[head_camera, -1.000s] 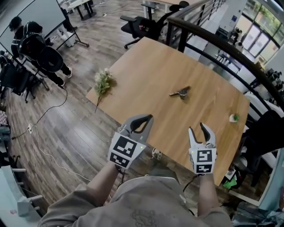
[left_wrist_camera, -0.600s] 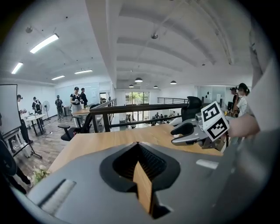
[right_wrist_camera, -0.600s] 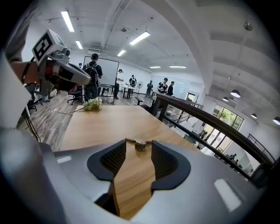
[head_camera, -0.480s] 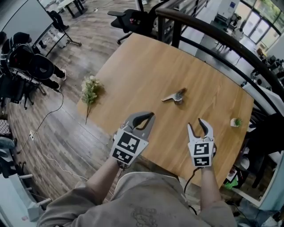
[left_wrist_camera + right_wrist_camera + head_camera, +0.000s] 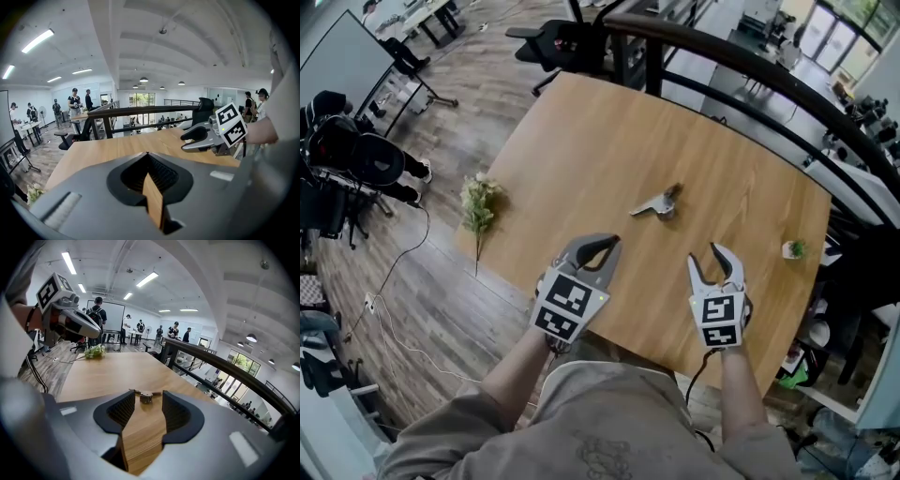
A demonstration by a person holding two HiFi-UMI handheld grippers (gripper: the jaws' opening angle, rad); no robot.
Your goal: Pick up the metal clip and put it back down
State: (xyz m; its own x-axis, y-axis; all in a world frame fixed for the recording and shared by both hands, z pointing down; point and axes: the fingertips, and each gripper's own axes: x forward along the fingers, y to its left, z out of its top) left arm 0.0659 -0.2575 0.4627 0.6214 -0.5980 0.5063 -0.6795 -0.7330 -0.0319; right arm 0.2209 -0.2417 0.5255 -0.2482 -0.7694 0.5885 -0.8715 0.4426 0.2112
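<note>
The metal clip (image 5: pixel 656 203) lies flat on the wooden table (image 5: pixel 581 141), a little right of its middle. My right gripper (image 5: pixel 712 255) is open and empty over the table's near edge, short of the clip and slightly to its right. In the right gripper view the clip (image 5: pixel 146 396) shows just beyond the gap between the open jaws of the right gripper (image 5: pixel 147 405). My left gripper (image 5: pixel 602 246) hovers near the front edge, left of the clip, shut on nothing. The left gripper view has the left gripper (image 5: pixel 148 155) with tips touching and the right gripper (image 5: pixel 199 138) off to the right.
A bunch of white flowers (image 5: pixel 476 202) lies at the table's left edge. A tiny potted plant (image 5: pixel 794 248) stands at the right edge. A dark railing (image 5: pixel 741 66) runs behind the table. Office chairs (image 5: pixel 553 42) and standing people (image 5: pixel 98 315) are farther off.
Both grippers have edged forward over the table's near edge, a little closer to the clip. The clip has not moved. The left gripper stayed shut and the right stayed open.
</note>
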